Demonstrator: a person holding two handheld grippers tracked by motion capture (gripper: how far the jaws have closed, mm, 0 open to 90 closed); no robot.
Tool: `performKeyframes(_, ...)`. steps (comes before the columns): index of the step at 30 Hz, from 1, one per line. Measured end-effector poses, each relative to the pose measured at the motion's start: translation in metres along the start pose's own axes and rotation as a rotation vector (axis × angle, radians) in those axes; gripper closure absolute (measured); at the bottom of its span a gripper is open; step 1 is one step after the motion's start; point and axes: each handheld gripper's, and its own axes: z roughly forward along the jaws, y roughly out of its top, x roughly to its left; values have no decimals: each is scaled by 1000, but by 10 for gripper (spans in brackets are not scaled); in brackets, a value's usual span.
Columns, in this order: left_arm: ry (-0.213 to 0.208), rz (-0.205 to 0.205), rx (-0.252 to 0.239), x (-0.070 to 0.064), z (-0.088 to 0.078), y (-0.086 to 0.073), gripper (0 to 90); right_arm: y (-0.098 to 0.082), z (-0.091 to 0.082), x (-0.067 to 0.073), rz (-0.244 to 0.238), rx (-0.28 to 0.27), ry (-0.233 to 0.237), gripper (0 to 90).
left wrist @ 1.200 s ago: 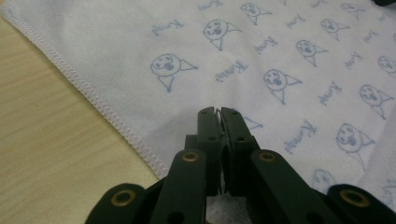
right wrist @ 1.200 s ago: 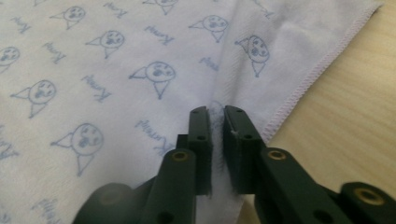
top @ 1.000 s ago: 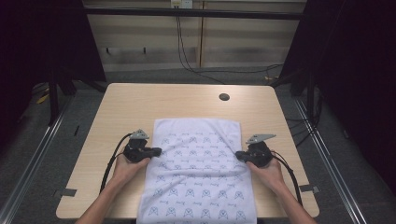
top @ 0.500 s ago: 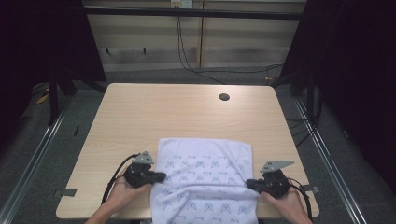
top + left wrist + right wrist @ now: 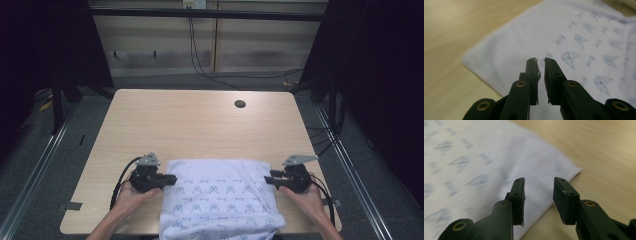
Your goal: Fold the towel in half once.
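A white cloth [image 5: 220,195] with a blue print lies flat at the table's near edge, and its front part hangs over that edge. My left gripper [image 5: 169,179] sits at the cloth's left side near the far corner. In the left gripper view, my left gripper [image 5: 540,60] has just been opening: a narrow gap, nothing in it, the cloth [image 5: 579,37] beneath. My right gripper [image 5: 269,179] is at the cloth's right side. In the right gripper view, my right gripper [image 5: 539,180] has also just been opening and stands wider, empty, over the cloth's corner [image 5: 474,152].
The light wooden table [image 5: 200,120] is bare beyond the cloth, apart from a dark round cable hole [image 5: 240,104] at the far right. Dark frames and cables stand around the table's sides and back.
Both grippers drew the cloth toward the near edge, so more of it hangs over. Their jaws, shut on the cloth's sides before, now stand apart and off it.
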Motion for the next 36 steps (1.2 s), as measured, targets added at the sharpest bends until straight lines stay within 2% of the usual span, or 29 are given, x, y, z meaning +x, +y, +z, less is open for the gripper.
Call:
performKeyframes(1, 0, 0, 0, 0, 0, 0, 787, 0, 0, 0, 0, 0, 0, 612)
performKeyframes(2, 14, -32, -11, 13, 4, 6, 772, 8, 10, -11, 13, 9, -21, 590)
performKeyframes(3, 20, -48, -10, 20, 6, 8, 744, 11, 14, -15, 17, 8, -26, 584)
performKeyframes(4, 36, -56, -18, 25, 7, 9, 731, 13, 17, -18, 17, 7, -31, 574)
performKeyframes(5, 36, -56, -18, 25, 7, 9, 719, 13, 17, -18, 17, 7, -31, 574)
performKeyframes(6, 45, -77, -26, 31, 8, 9, 700, 16, 22, -24, 24, 1, -41, 557)
performKeyframes(7, 78, -91, -15, 41, 11, 9, 684, 17, 24, -26, 25, 2, -33, 549)
performKeyframes(8, 80, -111, -27, 45, 12, 8, 675, 16, 26, -28, 26, 0, -25, 529)
performKeyframes(11, 97, -113, -19, 48, 13, 3, 659, 15, 28, -28, 32, -11, -3, 521)
performKeyframes(12, 104, -104, -6, 48, 13, 1, 641, 14, 28, -25, 12, -8, -3, 529)
performKeyframes(14, 113, -105, -9, 49, 11, -1, 614, 13, 28, -21, -24, -3, -29, 609)
performKeyframes(15, 113, -105, -9, 49, 11, -1, 605, 13, 28, -21, -24, -3, -29, 609)
performKeyframes(18, 127, -115, -38, 50, 8, -1, 559, 12, 28, -20, -17, -7, -17, 798)
performKeyframes(19, 127, -115, -38, 50, 8, -1, 535, 12, 28, -20, -17, -7, -17, 798)
performKeyframes(20, 145, -116, -39, 53, 9, -2, 522, 12, 28, -20, -1, -8, 5, 849)
performKeyframes(21, 146, -129, -40, 55, 9, -3, 518, 12, 28, -20, 4, -8, 7, 857)
performKeyframes(23, 145, -129, -41, 56, 9, -3, 511, 12, 28, -21, 18, -6, 14, 864)
performKeyframes(24, 166, -125, -39, 55, 10, -2, 512, 12, 28, -21, 19, -6, 15, 865)
performKeyframes(29, 148, -113, -28, 57, 11, -2, 502, 12, 29, -22, 21, -7, 15, 865)
performKeyframes(32, 128, -81, -20, 52, 15, -1, 506, 12, 29, -22, 29, -10, 20, 864)
performKeyframes(34, 70, -102, -36, 52, 19, 0, 514, 12, 29, -23, 28, -10, 24, 863)
performKeyframes(36, 59, -102, -43, 51, 20, 0, 534, 12, 29, -23, 28, -12, 27, 863)
